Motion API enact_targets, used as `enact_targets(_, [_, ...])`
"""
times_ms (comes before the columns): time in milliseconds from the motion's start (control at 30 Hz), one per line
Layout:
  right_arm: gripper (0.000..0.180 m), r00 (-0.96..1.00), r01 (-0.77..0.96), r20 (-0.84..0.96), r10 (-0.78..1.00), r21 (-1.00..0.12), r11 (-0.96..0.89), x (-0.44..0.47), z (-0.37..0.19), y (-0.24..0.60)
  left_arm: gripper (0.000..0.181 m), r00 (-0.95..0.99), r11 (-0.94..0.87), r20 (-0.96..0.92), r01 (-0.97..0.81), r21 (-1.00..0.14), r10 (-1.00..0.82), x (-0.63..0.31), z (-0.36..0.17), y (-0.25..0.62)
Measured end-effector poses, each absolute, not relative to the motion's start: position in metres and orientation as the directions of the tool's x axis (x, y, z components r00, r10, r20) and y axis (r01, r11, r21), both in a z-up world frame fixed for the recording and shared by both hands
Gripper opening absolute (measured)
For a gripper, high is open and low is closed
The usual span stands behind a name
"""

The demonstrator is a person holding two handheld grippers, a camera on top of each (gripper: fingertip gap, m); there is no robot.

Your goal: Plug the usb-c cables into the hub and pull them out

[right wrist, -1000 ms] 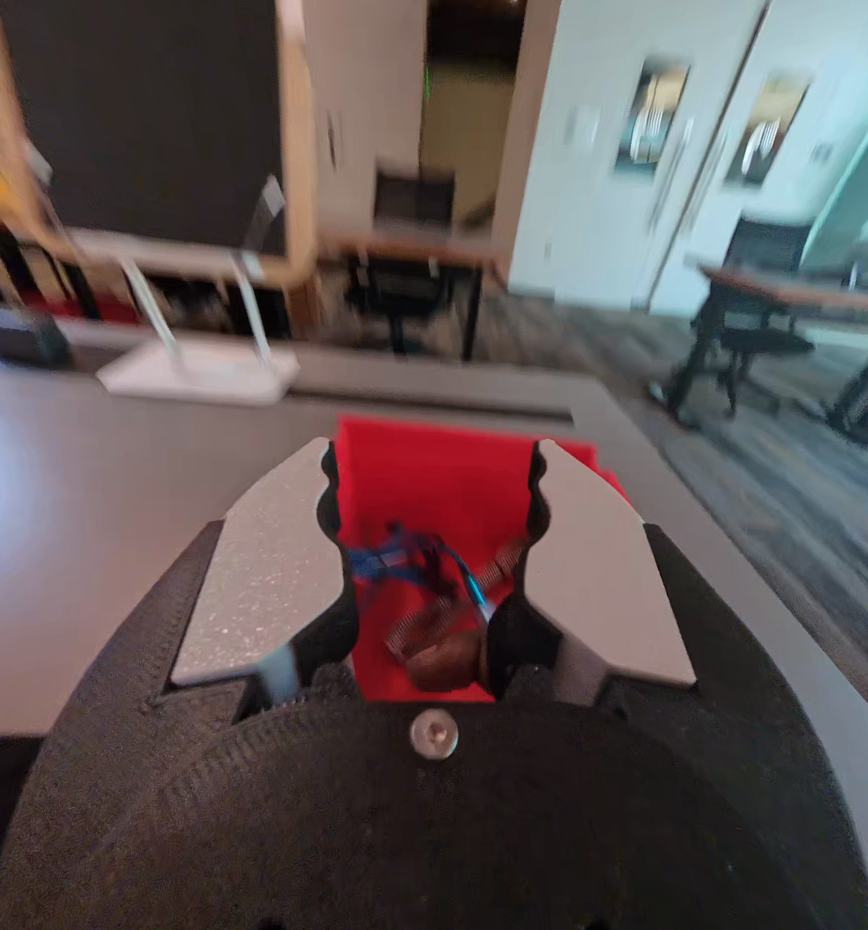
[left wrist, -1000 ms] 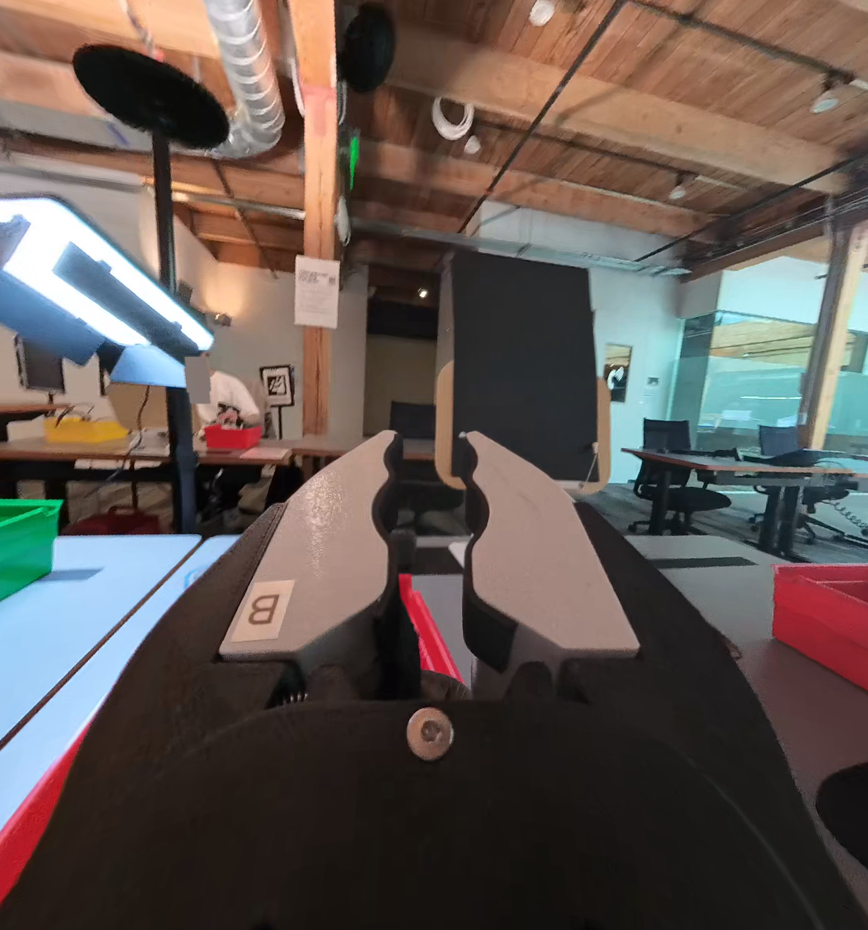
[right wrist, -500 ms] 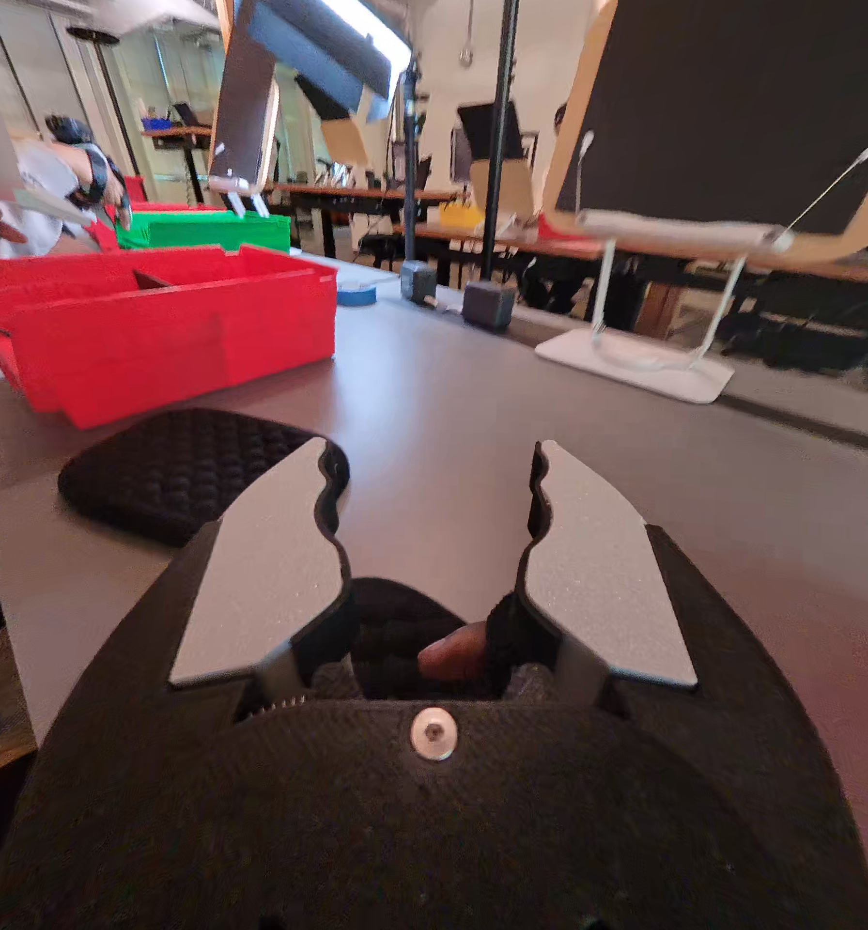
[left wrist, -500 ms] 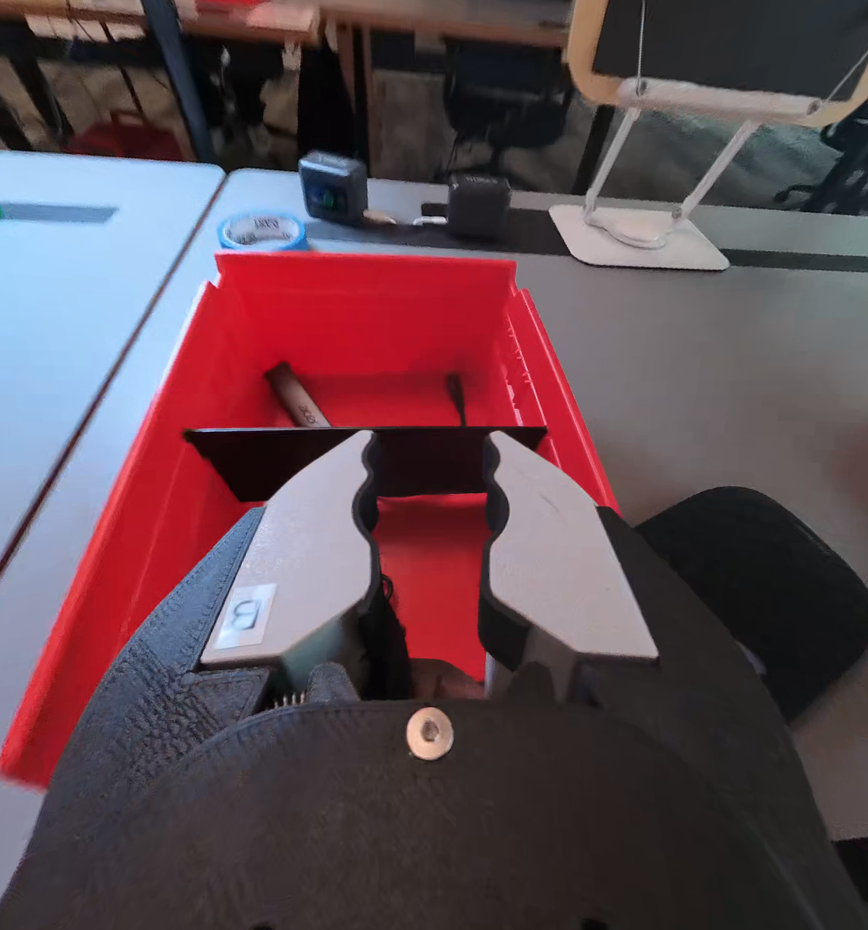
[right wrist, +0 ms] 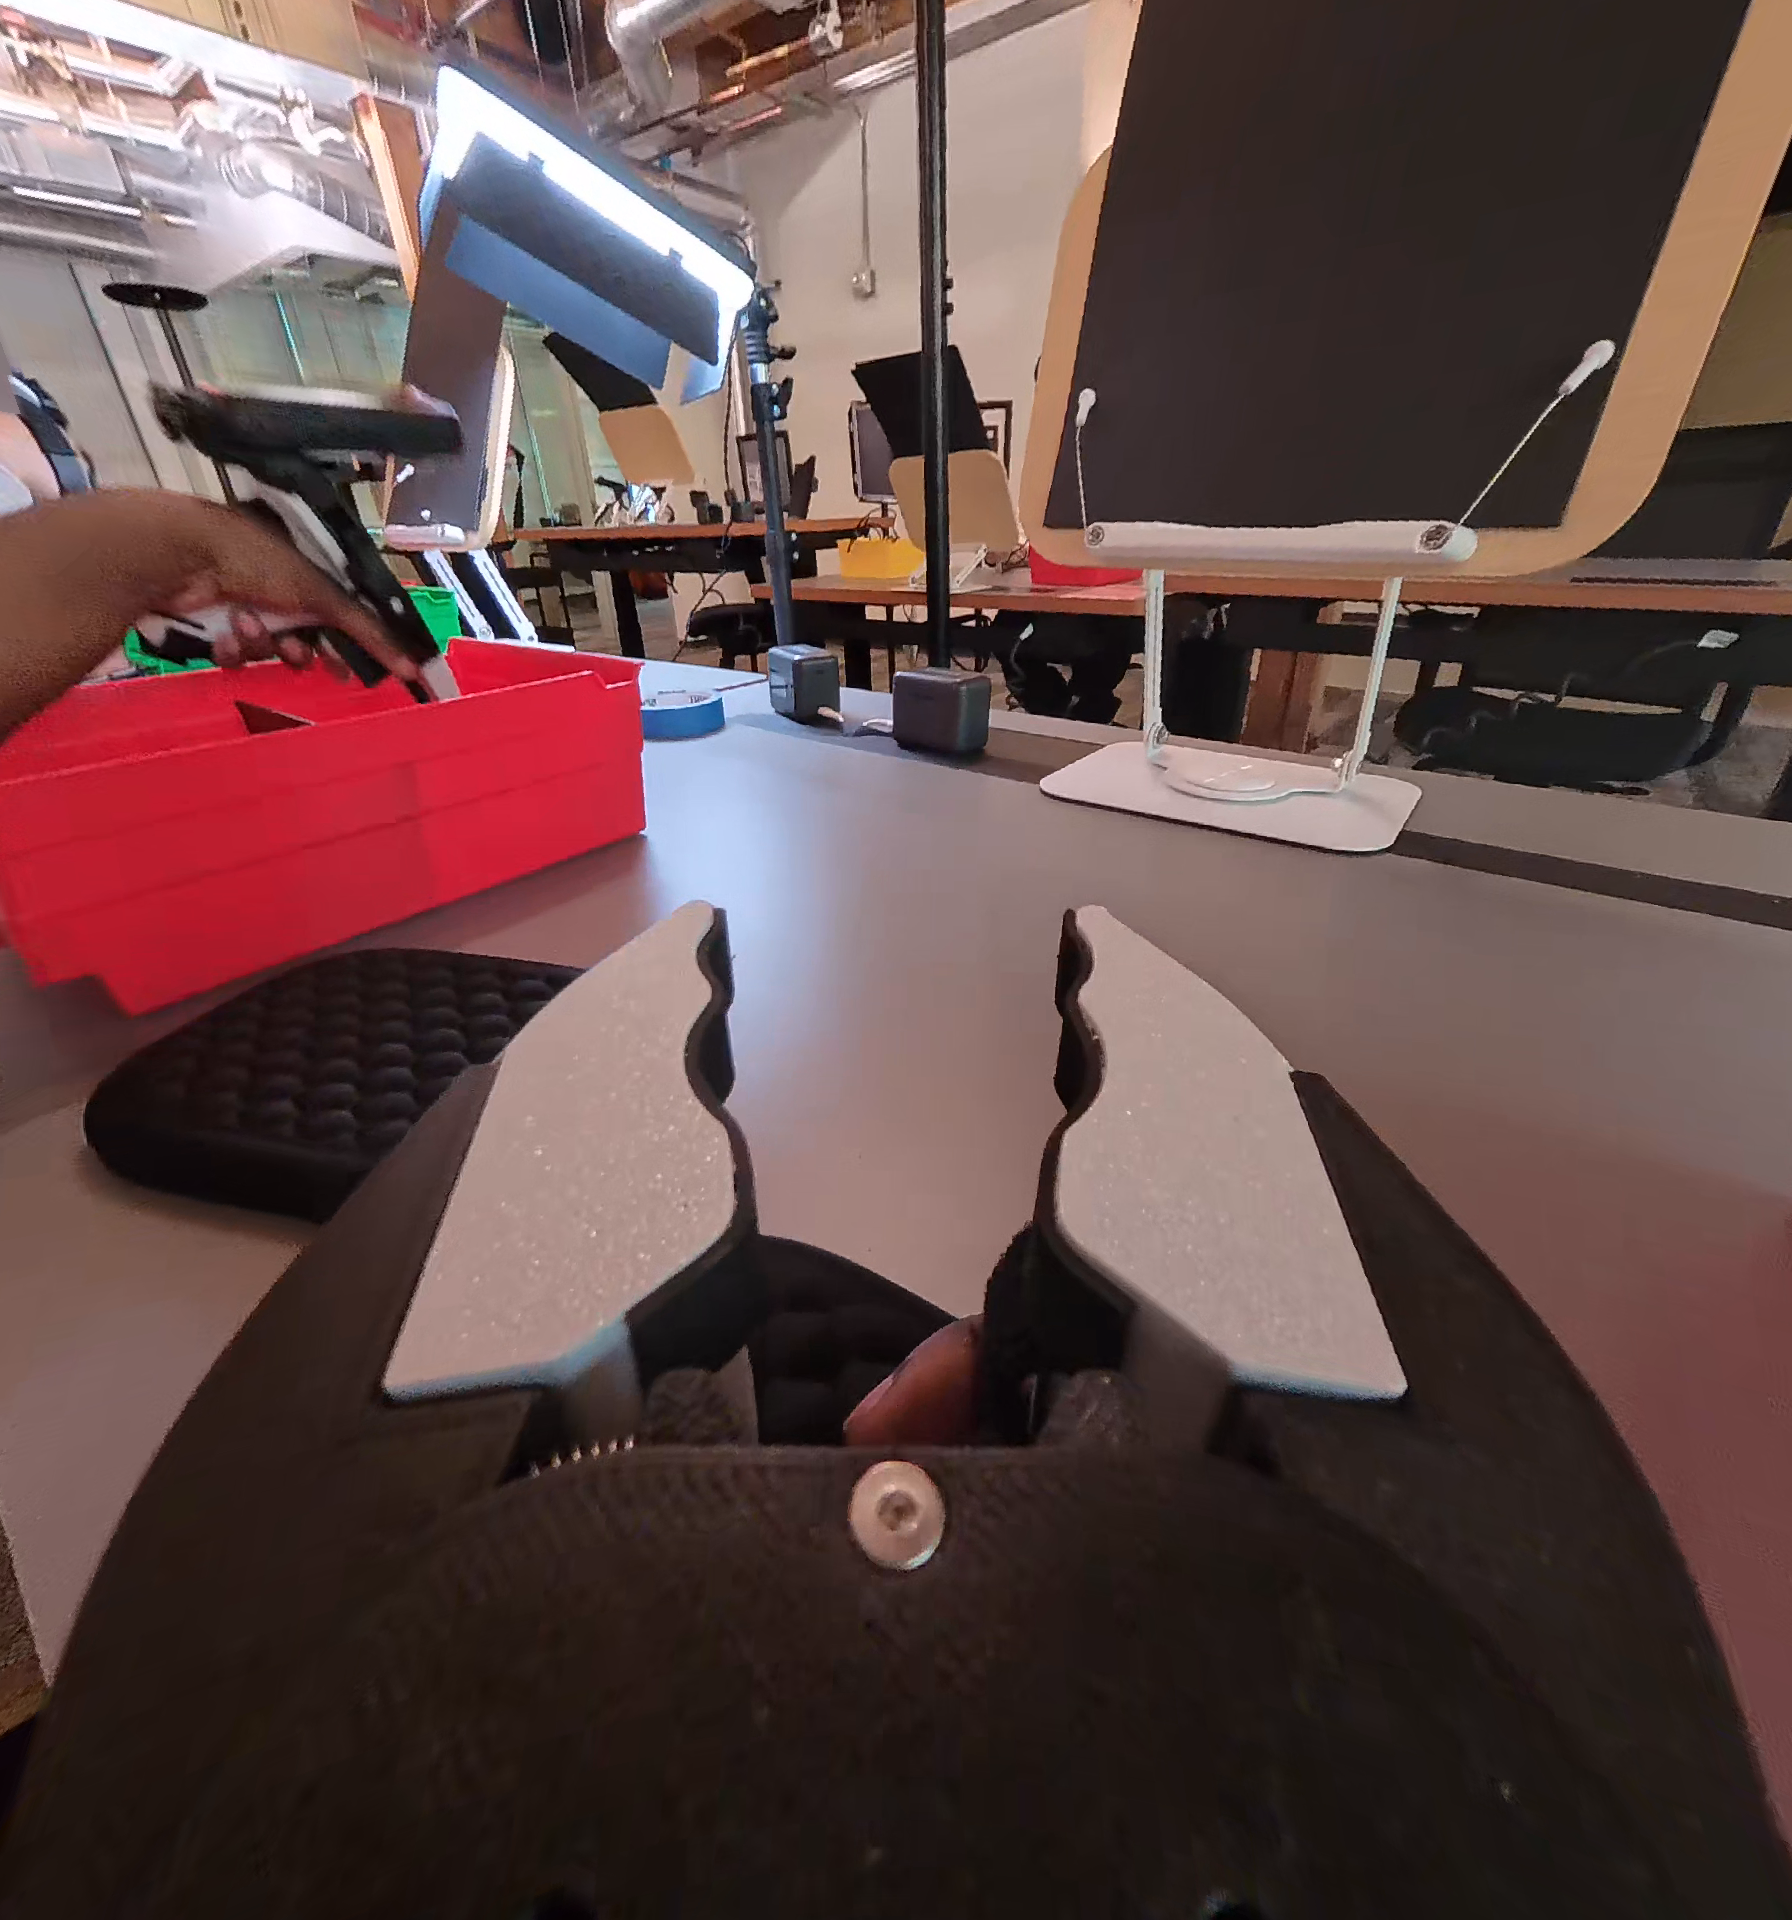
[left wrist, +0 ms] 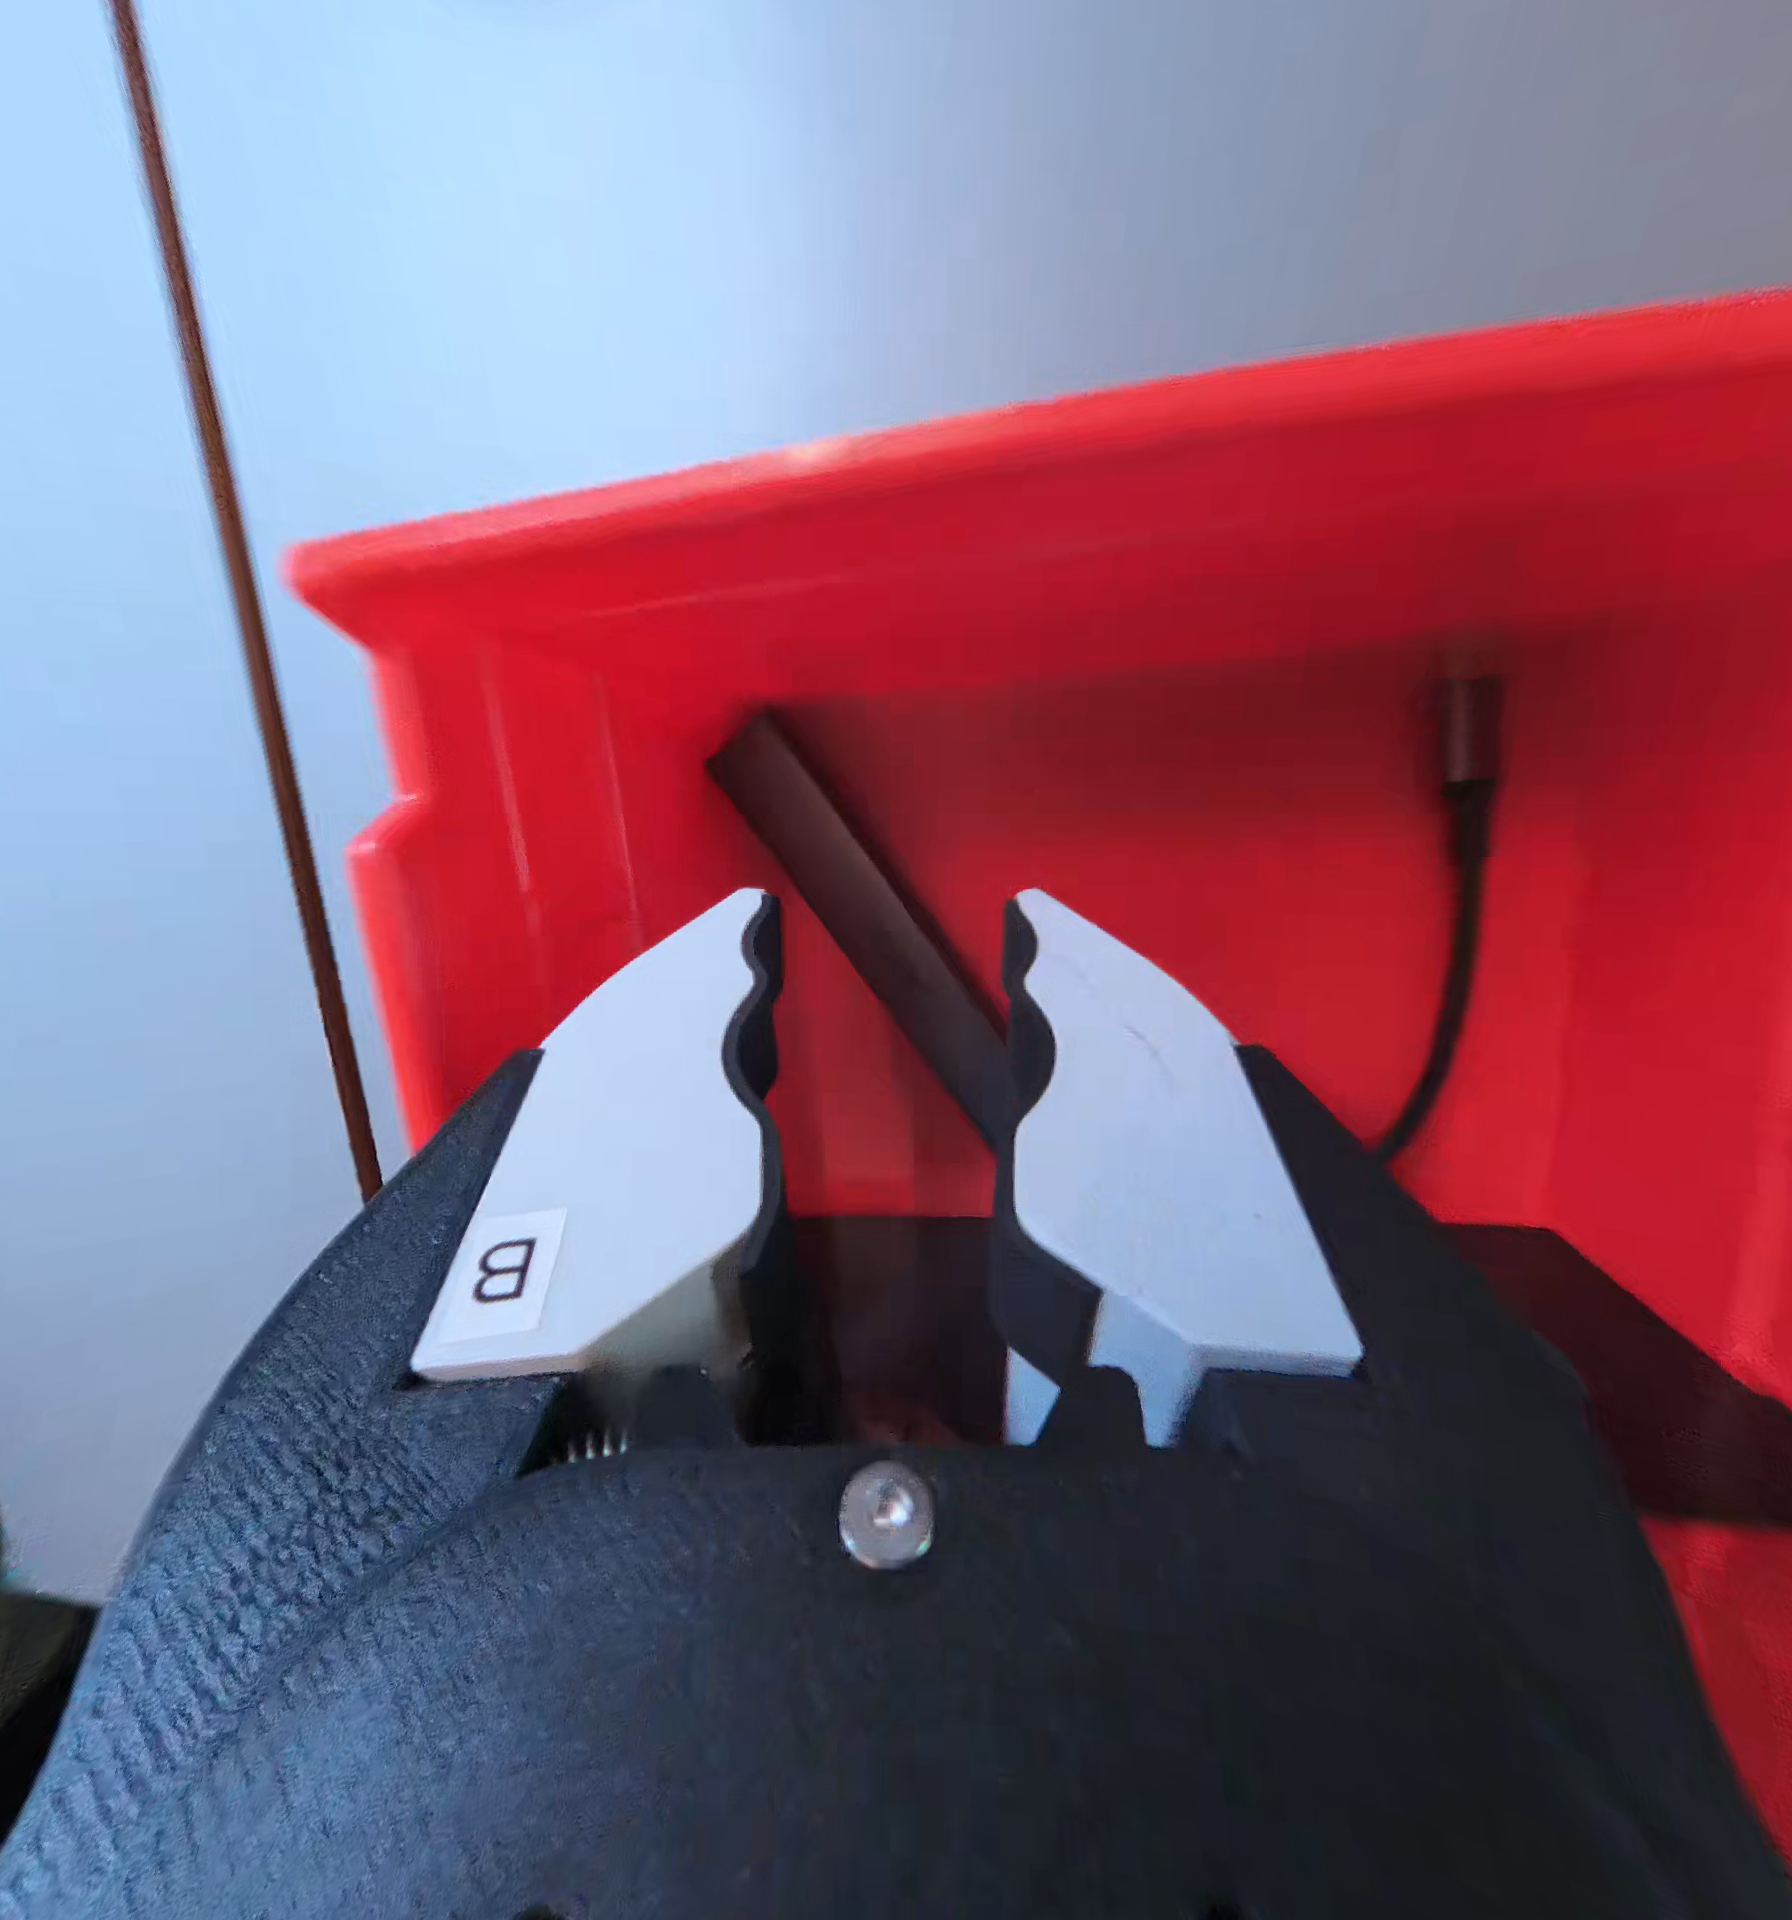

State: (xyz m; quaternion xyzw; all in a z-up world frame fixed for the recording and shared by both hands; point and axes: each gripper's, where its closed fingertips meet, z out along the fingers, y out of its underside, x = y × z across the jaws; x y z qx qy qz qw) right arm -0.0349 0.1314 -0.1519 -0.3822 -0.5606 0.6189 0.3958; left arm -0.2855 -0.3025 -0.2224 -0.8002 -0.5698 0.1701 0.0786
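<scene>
Left claw (left wrist: 887, 914) now lower, hub (left wrist: 861, 894) between its parted tips.

left gripper (left wrist: 887, 914) dipped into red bin (left wrist: 1079, 499), nearer hub (left wrist: 861, 894)

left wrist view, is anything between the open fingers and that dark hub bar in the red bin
Nothing visible. The left gripper is open above the hub, which lies slanted on the red bin floor; its near end is hidden behind one finger. The cable plug lies apart, off to the side.
</scene>
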Motion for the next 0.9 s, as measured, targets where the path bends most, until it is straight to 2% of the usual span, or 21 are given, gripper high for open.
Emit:
enact_targets(67, [0.058, -0.385, -0.082, -0.027, 0.922, -0.995, -0.063, -0.033, -0.15, 0.133, 0.042, 0.289, -0.337, -0.221, 0.914, -0.227, 0.932, -0.287, -0.24, -0.31])
enact_targets(233, [0.055, -0.37, -0.111, -0.006, 0.929, -0.993, -0.051, -0.031, -0.147, 0.134, 0.039, 0.274, -0.307, -0.239, 0.945, -0.115, 0.932, -0.291, -0.265, -0.319])
enact_targets(433, [0.053, -0.358, -0.116, -0.01, 0.934, -0.992, -0.055, -0.031, -0.147, 0.136, 0.022, 0.285, -0.327, -0.261, 0.935, -0.137, 0.922, -0.29, -0.265, -0.321])
enact_targets(533, [0.05, -0.356, -0.116, -0.021, 0.934, -0.991, -0.067, -0.032, -0.147, 0.137, 0.016, 0.261, -0.329, -0.257, 0.904, -0.274, 0.93, -0.293, -0.238, -0.313])
enact_targets(667, [0.048, -0.352, -0.124, -0.02, 0.936, -0.99, -0.068, -0.031, -0.146, 0.138, 0.01, 0.236, -0.303, -0.19, 0.763, -0.571, 0.953, -0.298, -0.166, -0.293])
enact_targets(800, [0.046, -0.344, -0.133, -0.002, 0.939, -0.99, -0.051, -0.03, -0.146, 0.137, 0.01, 0.276, -0.212, -0.102, 0.408, -0.888, 0.956, -0.287, -0.067, -0.267])
enact_targets(900, [0.045, -0.342, -0.14, 0.017, 0.939, -0.99, -0.033, -0.03, -0.145, 0.135, 0.009, 0.439, -0.063, -0.031, 0.059, -0.996, 0.898, -0.251, 0.005, -0.233])
